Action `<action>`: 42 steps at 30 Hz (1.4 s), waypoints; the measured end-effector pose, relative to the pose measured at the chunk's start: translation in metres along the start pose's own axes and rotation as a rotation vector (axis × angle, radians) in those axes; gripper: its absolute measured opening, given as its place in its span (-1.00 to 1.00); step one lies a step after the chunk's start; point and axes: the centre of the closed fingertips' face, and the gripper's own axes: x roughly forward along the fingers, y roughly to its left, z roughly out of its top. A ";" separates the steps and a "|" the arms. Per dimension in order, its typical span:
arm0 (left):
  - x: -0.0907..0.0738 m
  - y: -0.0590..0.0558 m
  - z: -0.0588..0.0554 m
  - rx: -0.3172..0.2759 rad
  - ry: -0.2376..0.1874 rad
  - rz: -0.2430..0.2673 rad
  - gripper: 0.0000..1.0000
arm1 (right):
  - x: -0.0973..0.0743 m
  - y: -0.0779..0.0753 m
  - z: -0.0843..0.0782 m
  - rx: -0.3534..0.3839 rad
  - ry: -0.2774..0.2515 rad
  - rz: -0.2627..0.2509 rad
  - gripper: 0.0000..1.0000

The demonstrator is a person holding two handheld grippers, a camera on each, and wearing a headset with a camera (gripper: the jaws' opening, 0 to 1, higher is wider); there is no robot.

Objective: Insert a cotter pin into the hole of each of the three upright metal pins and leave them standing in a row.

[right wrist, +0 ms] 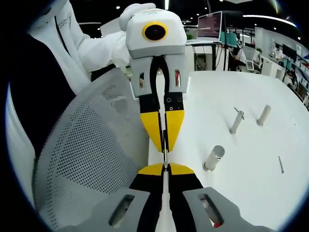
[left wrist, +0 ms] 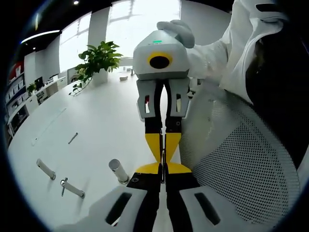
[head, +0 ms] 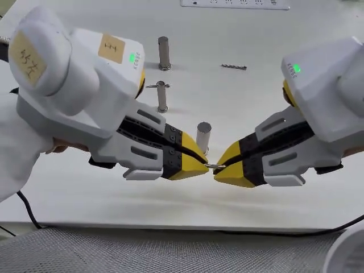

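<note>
Cotter pin (head: pixel 215 166) hangs between the 2 gripper tips, above the white table (head: pixel 284 193) near its front edge and just in front of the nearest metal pin (head: pixel 203 136). Its long axis lies roughly level, running left to right from one tip to the other. Most of it is hidden inside the yellow tips.

The left gripper (head: pixel 202 164) has its jaws pressed together on one end, and the right gripper (head: pixel 220 170) pinches the other end. The 2 point at each other tip to tip, each slanting down toward the middle. A white sleeve (head: pixel 14 153) reaches in behind the left gripper.

The nearest metal pin stands upright. Behind it the middle metal pin (head: pixel 162 96) stands upright with a second cotter pin (head: pixel 157 86) crosswise through its top, and the far metal pin (head: pixel 164 53) stands upright beyond. The 3 form a slightly slanted line running away from the person.

A loose cotter pin (head: pixel 234 67) lies flat, well to the right of the far metal pin. Right of the pins the tabletop is open. A mesh chair (head: pixel 142 250) sits below the front edge, and a power strip (head: pixel 233 3) lies along the far edge.
</note>
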 end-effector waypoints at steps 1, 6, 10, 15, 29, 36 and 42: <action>0.003 -0.002 0.002 -0.001 0.001 0.001 -1.00 | 0.000 0.000 0.000 0.001 -0.002 -0.001 -1.00; 0.000 0.001 -0.001 -0.025 -0.004 0.002 -1.00 | 0.000 0.001 0.003 0.001 -0.016 0.000 -1.00; 0.005 -0.001 0.004 -0.019 -0.007 0.007 -1.00 | -0.001 0.001 0.003 -0.005 -0.019 -0.003 -1.00; 0.007 -0.001 0.008 -0.021 -0.014 0.015 -1.00 | -0.002 -0.001 0.004 -0.015 -0.023 -0.016 -1.00; -0.025 0.065 -0.017 -0.014 -0.030 0.213 -0.60 | -0.017 -0.033 -0.016 0.018 0.001 -0.125 -1.00; -0.024 0.085 -0.027 -0.028 -0.030 0.227 -0.55 | -0.021 -0.053 -0.027 0.018 0.033 -0.177 -1.00; -0.012 0.089 -0.029 -0.017 -0.001 0.217 -0.53 | -0.023 -0.066 -0.033 0.034 0.036 -0.198 -1.00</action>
